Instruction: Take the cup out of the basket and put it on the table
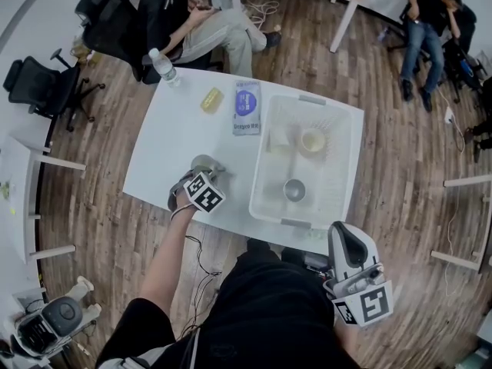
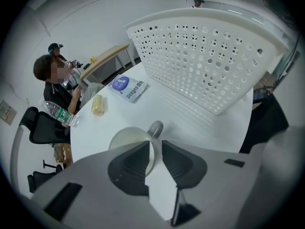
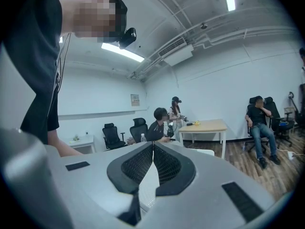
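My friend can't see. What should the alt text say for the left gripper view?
The left gripper has its jaws astride the wall of a pale cup standing on the white table, one jaw inside it, one outside by the handle. Behind stand a white holey basket and a blue-labelled packet.

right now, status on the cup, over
Left tongs open, cup wall between them. Right tongs shut, empty. Cup upright on table, out of basket. Nothing in the way.
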The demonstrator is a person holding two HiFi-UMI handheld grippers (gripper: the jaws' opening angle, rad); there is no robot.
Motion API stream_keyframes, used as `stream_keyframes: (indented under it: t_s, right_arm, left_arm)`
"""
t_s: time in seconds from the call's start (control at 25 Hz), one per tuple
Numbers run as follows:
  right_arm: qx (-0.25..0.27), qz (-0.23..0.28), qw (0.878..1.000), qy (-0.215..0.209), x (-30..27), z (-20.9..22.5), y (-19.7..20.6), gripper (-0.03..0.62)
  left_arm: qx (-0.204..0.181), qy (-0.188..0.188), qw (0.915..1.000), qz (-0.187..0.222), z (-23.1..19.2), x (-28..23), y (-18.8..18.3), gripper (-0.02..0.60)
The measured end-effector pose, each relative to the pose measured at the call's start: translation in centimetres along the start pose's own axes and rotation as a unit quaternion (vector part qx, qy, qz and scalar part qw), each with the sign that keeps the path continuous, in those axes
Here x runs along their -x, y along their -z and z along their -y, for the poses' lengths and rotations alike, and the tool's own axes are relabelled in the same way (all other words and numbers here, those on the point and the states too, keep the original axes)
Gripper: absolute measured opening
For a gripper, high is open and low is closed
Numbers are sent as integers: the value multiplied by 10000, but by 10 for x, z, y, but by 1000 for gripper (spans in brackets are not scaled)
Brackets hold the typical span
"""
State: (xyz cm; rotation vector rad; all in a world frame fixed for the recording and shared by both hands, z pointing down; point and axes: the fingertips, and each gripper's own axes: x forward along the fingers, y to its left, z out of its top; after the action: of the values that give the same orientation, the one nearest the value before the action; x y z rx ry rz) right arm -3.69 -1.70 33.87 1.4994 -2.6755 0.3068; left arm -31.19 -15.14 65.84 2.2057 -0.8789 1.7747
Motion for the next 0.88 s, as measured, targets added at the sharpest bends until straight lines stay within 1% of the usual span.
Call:
stream_keyframes:
  t_s: [0.04,0.2,0.28,0.36,0.44,0.48,0.6,0.68,0.76,0.88]
  right_arm:
    - [-3,15,10000,0,1,1,-1,26]
    - [-24,71,10000,-27,7,4,-1,26]
    - [-33,104,9999,-52,11,6,-2,26]
    - [-34,143,9999,-86,15,9,-3,26]
    - [-33,189,9997,-126,19,11,-5,26]
    - [-34,208,9997,-145,22,12,-6,26]
    - [-29,257,9995,-185,30,16,-6,26]
    - [-30,299,9993,-200,36,18,-5,26]
    - [-38,334,9992,-200,40,21,-5,26]
    - [-41,375,9991,-200,47,24,-7,26]
  left_arm:
    - [28,-5,10000,46,-1,2,-2,100]
    - [242,-182,9990,320,-7,19,-12,130]
    - [427,-302,9970,566,-9,36,-20,146]
    - [670,-418,9924,940,-11,61,-34,146]
    - [864,-534,9851,1387,-11,89,-52,146]
    - [890,-577,9814,1603,-8,104,-62,146]
    - [756,-660,9707,2184,7,146,-94,144]
    - [754,-657,9604,2599,21,174,-116,140]
    - [846,-554,9480,3019,36,197,-139,122]
    - [946,-192,9316,3505,71,216,-173,90]
